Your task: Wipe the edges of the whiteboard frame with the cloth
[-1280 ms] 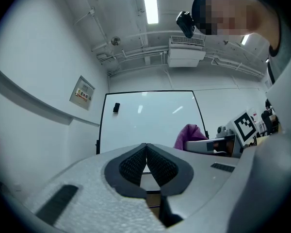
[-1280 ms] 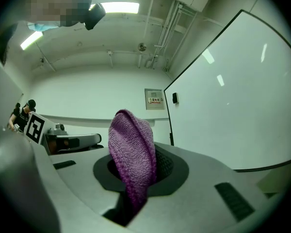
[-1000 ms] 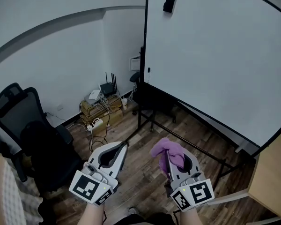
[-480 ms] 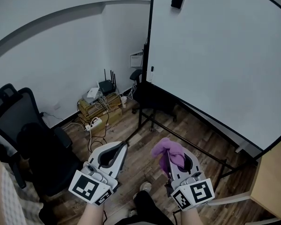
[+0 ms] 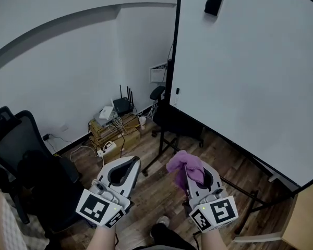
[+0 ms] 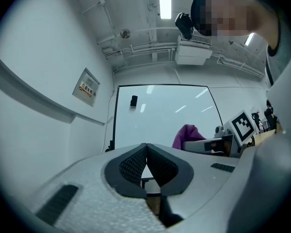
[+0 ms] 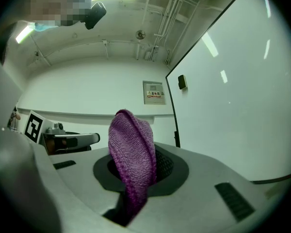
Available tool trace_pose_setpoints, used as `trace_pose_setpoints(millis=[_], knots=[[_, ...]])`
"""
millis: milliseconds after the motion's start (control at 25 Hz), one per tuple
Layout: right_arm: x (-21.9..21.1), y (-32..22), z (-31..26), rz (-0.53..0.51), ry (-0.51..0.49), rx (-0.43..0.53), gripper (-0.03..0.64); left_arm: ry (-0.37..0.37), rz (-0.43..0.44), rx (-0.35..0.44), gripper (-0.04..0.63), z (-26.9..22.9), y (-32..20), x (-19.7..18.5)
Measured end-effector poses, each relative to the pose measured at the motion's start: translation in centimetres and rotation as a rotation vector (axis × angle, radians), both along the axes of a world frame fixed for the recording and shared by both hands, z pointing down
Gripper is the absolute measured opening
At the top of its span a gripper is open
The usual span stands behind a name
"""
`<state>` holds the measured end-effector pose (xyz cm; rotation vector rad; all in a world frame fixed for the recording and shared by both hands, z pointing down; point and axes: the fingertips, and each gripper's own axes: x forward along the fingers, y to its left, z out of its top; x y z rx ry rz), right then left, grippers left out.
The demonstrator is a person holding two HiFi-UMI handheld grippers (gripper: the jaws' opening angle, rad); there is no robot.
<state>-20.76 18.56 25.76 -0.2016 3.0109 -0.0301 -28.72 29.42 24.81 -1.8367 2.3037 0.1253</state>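
So, the cloth (image 7: 132,154) is a purple wad clamped in my right tongs (image 5: 189,172), with its free end bunched above the tips and a tail hanging down between the jaws. It hangs over the floor (image 5: 161,191), well short of the whiteboard (image 5: 250,77), and touches nothing else. My left tongs (image 5: 130,164) are clenched tip to tip on nothing, just beside the right ones.

The black frame (image 5: 173,61) runs up the board's left edge ahead of me and slants along its lower edge to my right. As I judge it, no wiping is under way yet.

My main worry is the grip. Only a fold is pinched, so dragging hard along the frame could tug the cloth free. A small black block (image 5: 215,2) sits near the board's top left corner, close to that edge, and a careless sweep could knock it off. The stand (image 5: 162,145) below might shift if I lean in.
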Motion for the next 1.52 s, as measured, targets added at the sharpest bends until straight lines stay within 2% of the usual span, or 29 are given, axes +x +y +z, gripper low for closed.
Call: trace_pose_setpoints(millis=[280,720,1000,1520], knots=[[-4.8,-5.9,-0.9,0.012,-0.011,0.008,0.050,-0.019,0.024,0.016,0.017,-1.3,-6.3,-4.5],[-9.2,-11.4,-0.3,0.046,0.002,-0.002,0.050,-0.007,0.060,0.007,0.017,-0.8,-12.1,-9.1],[-13.7,-14.5,0.2,0.138,0.022,-0.016,0.049,0.009,0.161,-0.004,0.017,-0.3,-16.1,-14.4],[-25.5,-19.4,1.8,0.328,0.045,-0.057,0.051,0.021,0.366,-0.028,0.017,0.3,-23.2,-27.1]])
